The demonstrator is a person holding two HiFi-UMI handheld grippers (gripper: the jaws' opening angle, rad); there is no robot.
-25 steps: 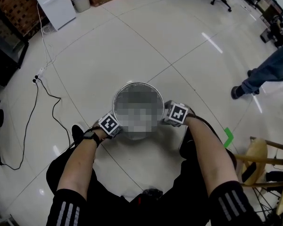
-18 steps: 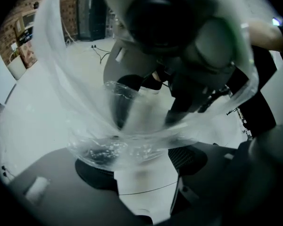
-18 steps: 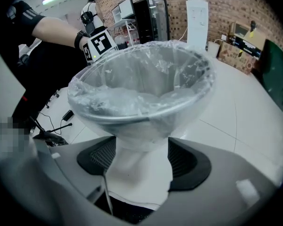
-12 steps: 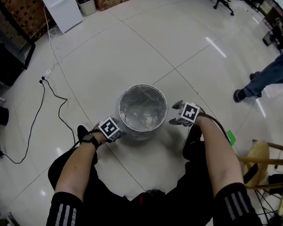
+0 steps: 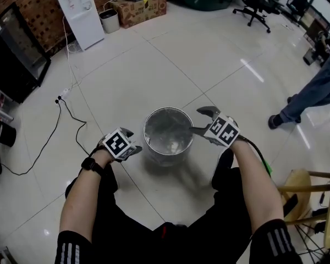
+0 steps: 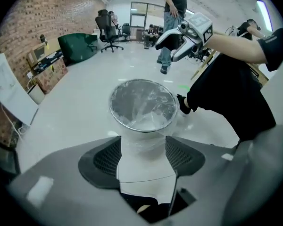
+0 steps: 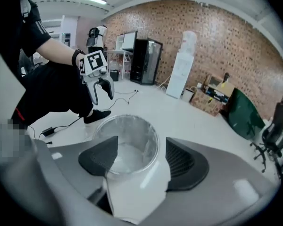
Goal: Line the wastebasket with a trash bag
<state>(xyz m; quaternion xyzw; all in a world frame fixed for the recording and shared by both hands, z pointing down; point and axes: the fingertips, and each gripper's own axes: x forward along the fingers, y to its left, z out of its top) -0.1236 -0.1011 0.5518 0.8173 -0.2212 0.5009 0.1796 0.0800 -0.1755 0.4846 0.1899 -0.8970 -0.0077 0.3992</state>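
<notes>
A round metal wastebasket [image 5: 166, 158] stands on the white tiled floor, and a clear trash bag [image 5: 169, 132] lines its inside and folds over the rim. My left gripper [image 5: 133, 142] hangs to its left, above the floor. Its jaws have just been closing a little, with nothing between them; they stand open. My right gripper [image 5: 201, 120] is lifted above the basket's right rim, jaws likewise just closing slightly, open and empty. From the left gripper [image 6: 142, 147] the lined basket [image 6: 141, 105] lies beyond the jaws, as it does from the right gripper [image 7: 139, 157].
A black cable [image 5: 71, 114] trails over the floor at left. A white water dispenser [image 5: 80, 7], a small bin [image 5: 109, 21] and cardboard boxes [image 5: 138, 7] stand at the back. Another person's leg [image 5: 313, 89] is at right, a wooden chair [image 5: 302, 186] near my right arm.
Both grippers have lifted up and away from the basket's rim, where they sat on either side a second ago. The basket has stayed in place.
</notes>
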